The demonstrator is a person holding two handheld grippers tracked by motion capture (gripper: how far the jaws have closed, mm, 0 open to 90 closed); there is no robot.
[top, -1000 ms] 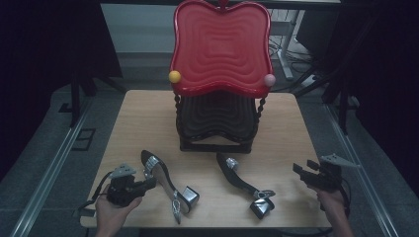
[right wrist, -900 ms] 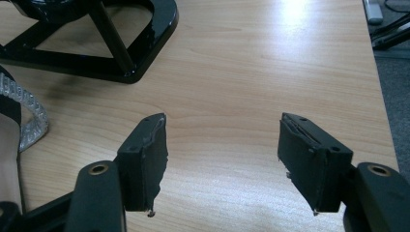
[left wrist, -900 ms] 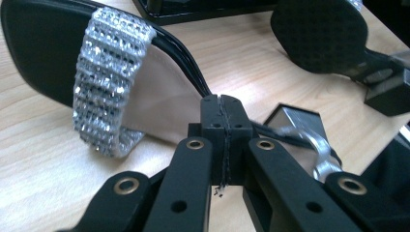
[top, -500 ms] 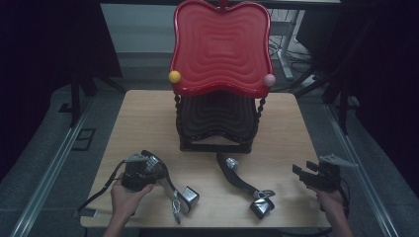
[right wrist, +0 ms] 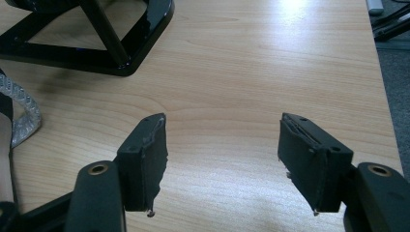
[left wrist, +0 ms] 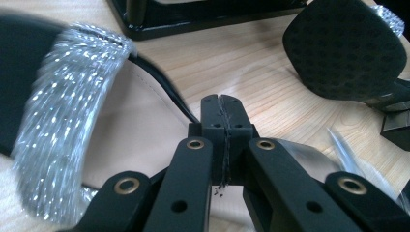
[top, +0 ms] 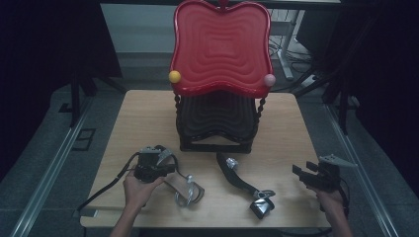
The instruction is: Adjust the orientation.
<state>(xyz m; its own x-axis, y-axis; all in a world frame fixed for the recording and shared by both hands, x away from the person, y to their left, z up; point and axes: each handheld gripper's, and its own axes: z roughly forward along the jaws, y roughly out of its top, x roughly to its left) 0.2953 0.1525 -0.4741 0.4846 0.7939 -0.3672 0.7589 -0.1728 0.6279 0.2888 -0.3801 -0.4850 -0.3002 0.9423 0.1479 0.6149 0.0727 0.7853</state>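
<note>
Now left hand-held gripper (left wrist: 225,140) pressed together, empty, at the sandal (top: 185,190); right hand-held gripper (right wrist: 222,159) spread.
Light, stiff sole, slippery glitter strap (left wrist: 72,121); likely best pinched at the sole's edge.

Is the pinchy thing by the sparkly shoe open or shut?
Shut. The left gripper has its two pads pressed flat together, with nothing between them.

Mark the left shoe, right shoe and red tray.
left shoe (top: 189,191): high view, on the silver heel end by the left gripper.
right shoe (top: 240,178): high view, on the black sole mid-length.
red tray (top: 221,47): high view, on the ridged centre of the top tier.
</note>
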